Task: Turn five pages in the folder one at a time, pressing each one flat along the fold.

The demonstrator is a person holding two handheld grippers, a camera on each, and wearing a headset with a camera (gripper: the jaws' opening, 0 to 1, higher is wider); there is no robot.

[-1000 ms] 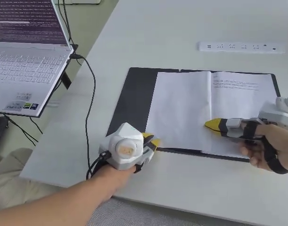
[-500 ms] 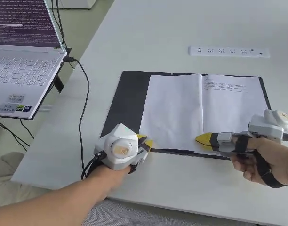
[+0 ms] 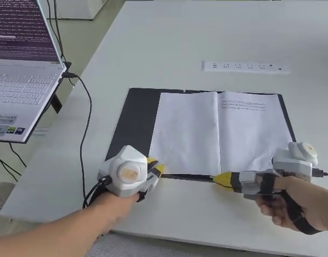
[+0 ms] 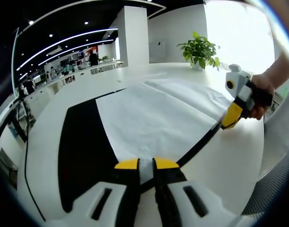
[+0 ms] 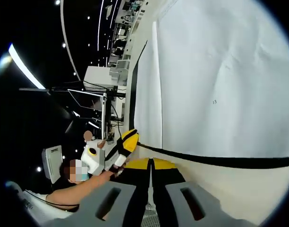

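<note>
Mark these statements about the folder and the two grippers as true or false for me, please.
1. The folder lies open on the table. True.
2. The right gripper has its jaws spread wide. False: in the right gripper view its jaws are closed together.
3. A laptop with its lid up stands left of the folder. True.
4. The power strip lies on the folder's pages. False: it lies on the table beyond the folder, apart from it.
5. The left gripper is at the folder's near edge, by the corner of the left page. True.
</note>
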